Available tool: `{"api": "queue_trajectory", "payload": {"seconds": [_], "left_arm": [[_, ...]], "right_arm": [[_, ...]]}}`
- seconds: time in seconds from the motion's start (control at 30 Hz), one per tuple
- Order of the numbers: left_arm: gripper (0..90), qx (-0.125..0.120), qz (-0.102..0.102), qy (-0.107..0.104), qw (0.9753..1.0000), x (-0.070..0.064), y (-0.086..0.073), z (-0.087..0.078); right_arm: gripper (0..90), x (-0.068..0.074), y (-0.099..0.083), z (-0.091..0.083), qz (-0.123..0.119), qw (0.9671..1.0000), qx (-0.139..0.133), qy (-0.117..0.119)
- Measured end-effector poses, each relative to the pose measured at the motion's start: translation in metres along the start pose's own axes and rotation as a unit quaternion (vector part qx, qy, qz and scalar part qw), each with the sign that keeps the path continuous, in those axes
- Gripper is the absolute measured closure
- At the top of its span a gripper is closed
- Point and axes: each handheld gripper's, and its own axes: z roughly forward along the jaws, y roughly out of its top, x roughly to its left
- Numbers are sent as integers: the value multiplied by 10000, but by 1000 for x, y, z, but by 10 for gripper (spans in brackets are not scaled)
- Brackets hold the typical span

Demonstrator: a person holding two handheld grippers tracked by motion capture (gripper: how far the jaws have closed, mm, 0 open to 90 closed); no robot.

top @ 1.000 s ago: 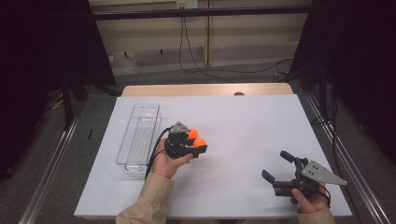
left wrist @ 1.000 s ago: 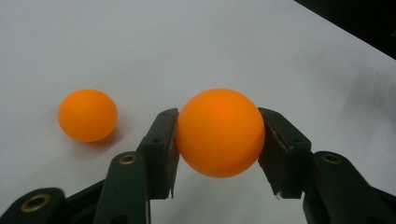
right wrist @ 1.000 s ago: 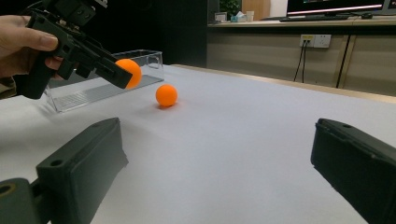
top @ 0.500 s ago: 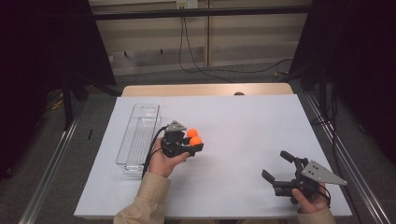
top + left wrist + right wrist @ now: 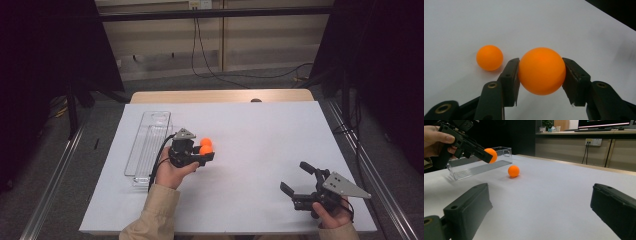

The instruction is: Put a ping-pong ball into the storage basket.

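Observation:
My left gripper [image 5: 205,153] is shut on an orange ball [image 5: 205,150] left of the table's middle; the ball [image 5: 541,71] sits squeezed between both jaws, lifted off the white tabletop. A second orange ball [image 5: 205,142] rests on the table just beyond it, also visible as the smaller ball [image 5: 489,57] in the left gripper view. My right gripper [image 5: 299,181] stands open and empty near the front right edge. The right gripper view looks between its wide-apart jaws [image 5: 540,187] at the left gripper [image 5: 461,140], the held ball [image 5: 491,155] and the loose ball [image 5: 513,171].
A long clear plastic tray [image 5: 147,145] lies along the left side of the white table [image 5: 260,135], just behind the left hand; it shows as the clear box [image 5: 479,165] in the right gripper view. A wooden strip [image 5: 220,96] borders the far edge.
The left gripper, still holding its ball, has drawn slightly left toward the tray, so the held ball now lies right beside the loose one. The right gripper has not moved.

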Motion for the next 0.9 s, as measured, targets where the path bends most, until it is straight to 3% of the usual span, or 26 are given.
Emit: {"api": "queue_trajectory", "payload": {"seconds": [0.9], "left_arm": [[510, -31, -116, 138, 9998, 12, 0, -13]], "right_arm": [[22, 0, 0, 0, 14, 10000, -12, -8]]}}
